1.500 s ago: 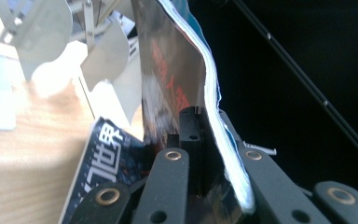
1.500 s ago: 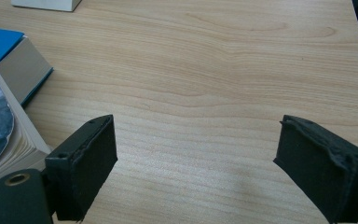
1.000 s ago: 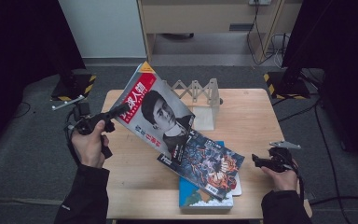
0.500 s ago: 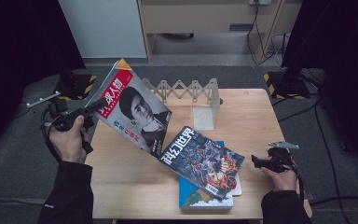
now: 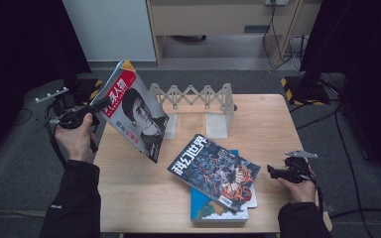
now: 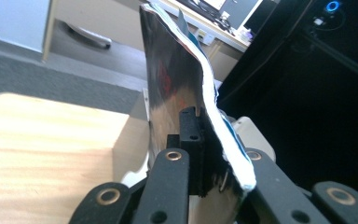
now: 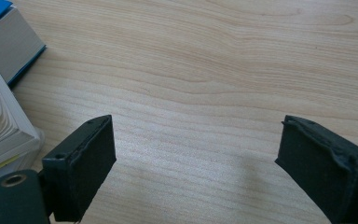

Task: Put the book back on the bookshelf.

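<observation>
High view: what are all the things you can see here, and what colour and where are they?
Glossy magazine with a red title and a portrait cover: 1, red, black and white, lifted off the table at its left side, clamped in the left gripper.
Magazine with a dark illustrated cover: 1, dark blue with orange, on top of the stack at front centre.
Thick blue-covered book: 1, blue, at the bottom of the stack.
Pale zigzag folding rack: 1, beige, upright at the table's back.
Light wooden table: 1, pale wood, centre.
Left gripper: 1, black, left, shut on the portrait magazine.
Right gripper: 1, black, right edge, open, holding nothing.
</observation>
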A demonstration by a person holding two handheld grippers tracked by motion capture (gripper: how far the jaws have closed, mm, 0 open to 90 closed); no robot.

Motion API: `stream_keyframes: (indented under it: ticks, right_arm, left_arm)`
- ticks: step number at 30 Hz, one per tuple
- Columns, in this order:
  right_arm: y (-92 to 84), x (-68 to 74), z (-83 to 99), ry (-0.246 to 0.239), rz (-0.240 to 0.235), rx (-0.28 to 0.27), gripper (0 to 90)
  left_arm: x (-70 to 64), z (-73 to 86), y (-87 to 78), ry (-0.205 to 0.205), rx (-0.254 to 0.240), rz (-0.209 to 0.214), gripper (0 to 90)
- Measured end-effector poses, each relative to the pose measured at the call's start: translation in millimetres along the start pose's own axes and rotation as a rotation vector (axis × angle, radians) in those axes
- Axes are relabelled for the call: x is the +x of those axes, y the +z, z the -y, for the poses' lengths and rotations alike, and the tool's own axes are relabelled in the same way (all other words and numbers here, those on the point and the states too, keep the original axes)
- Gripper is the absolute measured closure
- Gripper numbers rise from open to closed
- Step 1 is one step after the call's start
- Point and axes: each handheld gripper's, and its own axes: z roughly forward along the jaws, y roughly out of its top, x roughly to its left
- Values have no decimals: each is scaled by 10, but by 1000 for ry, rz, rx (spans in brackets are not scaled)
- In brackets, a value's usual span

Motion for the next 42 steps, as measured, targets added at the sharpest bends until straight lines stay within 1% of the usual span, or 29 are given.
stream_keyframes:
  ticks: [4,5,9,17,20,24,28,30,33,37,40,42]
  right_arm:
    - [2,1,-1,6,-2,-2,112]
    - [3,0,-2,6,-2,-5,113]
    - [8,-2,-3,2,-6,-3,113]
    - [10,-2,-4,2,-8,-3,115]
    - [16,-2,-5,0,-8,-2,116]
    - [20,-1,-4,-10,-7,-7,117]
    - [22,4,-5,-9,-8,-1,118]
    - [25,5,-4,-12,-8,1,118]
    - [27,10,-3,-13,-7,1,119]
    - [30,9,-4,-14,-8,1,120]
    - [32,16,-3,-13,-8,0,120]
    - [30,16,-5,-16,-8,-3,121]
  left_arm:
    - [-22,-29,147,42,-1,-39,859]
    - [-28,-34,183,47,-4,-49,859]
    - [-55,-47,313,69,-22,-67,859]
    - [-160,-27,563,157,-38,-124,860]
    - [-182,2,632,177,-36,-136,861]
    - [-214,66,701,221,-42,-153,861]
    - [-267,98,762,276,-32,-175,861]
    - [-290,109,785,291,-32,-176,861]
    - [-334,132,811,324,-42,-194,861]
    - [-427,176,828,401,-53,-229,861]
    - [-450,195,843,419,-51,-238,861]
    - [-444,216,848,411,-55,-235,861]
